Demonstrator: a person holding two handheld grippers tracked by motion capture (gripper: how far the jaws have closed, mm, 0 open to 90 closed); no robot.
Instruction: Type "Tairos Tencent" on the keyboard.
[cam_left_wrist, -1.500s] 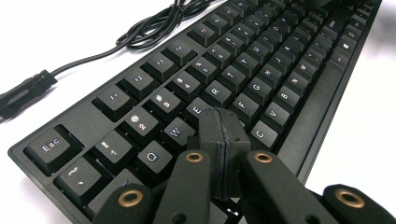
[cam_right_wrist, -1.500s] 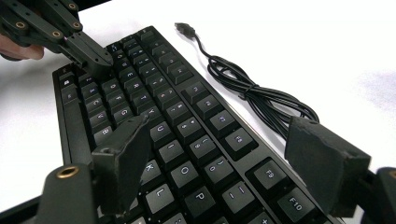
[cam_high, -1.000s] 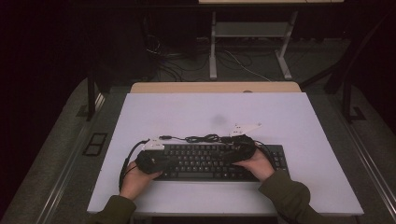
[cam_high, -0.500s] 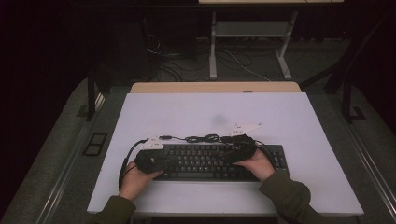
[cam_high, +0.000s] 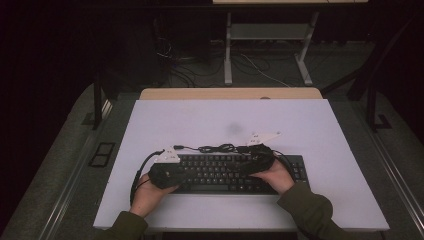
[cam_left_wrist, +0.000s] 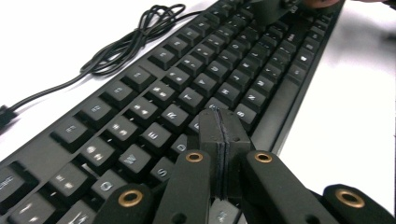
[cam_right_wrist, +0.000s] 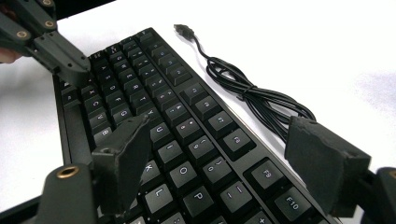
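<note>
Both grippers sit low over the keyboard (cam_high: 227, 173), which lies flat near my edge of the white table (cam_high: 200, 117), its long side running left to right. My left gripper (cam_left_wrist: 225, 122) has its jaws pressed together, pad against pad, with nothing between them; in the left gripper view the joined tips hang just above the letter keys in the left half of the board, close to the lower rows, though I cannot tell whether they touch a key. From above I see that gripper (cam_high: 167, 172) over the left end of the keyboard, my left hand (cam_high: 147, 192) wrapped around its body.

My right gripper (cam_right_wrist: 224, 154) has its jaws spread wide apart, and no pad presses on anything. In the right gripper view one jaw stands over the letter keys and the other hangs past the far edge of the board, above the function row, so the top rows lie in the gap between them. From above, that gripper (cam_high: 257, 160) lies over the right-centre of the keyboard with my right hand (cam_high: 274, 176) behind it.

Just beyond the far edge of the keyboard lies its black cable (cam_right_wrist: 254, 100), bundled in loose loops on the table, with the plug (cam_right_wrist: 183, 30) lying free at the end.
</note>
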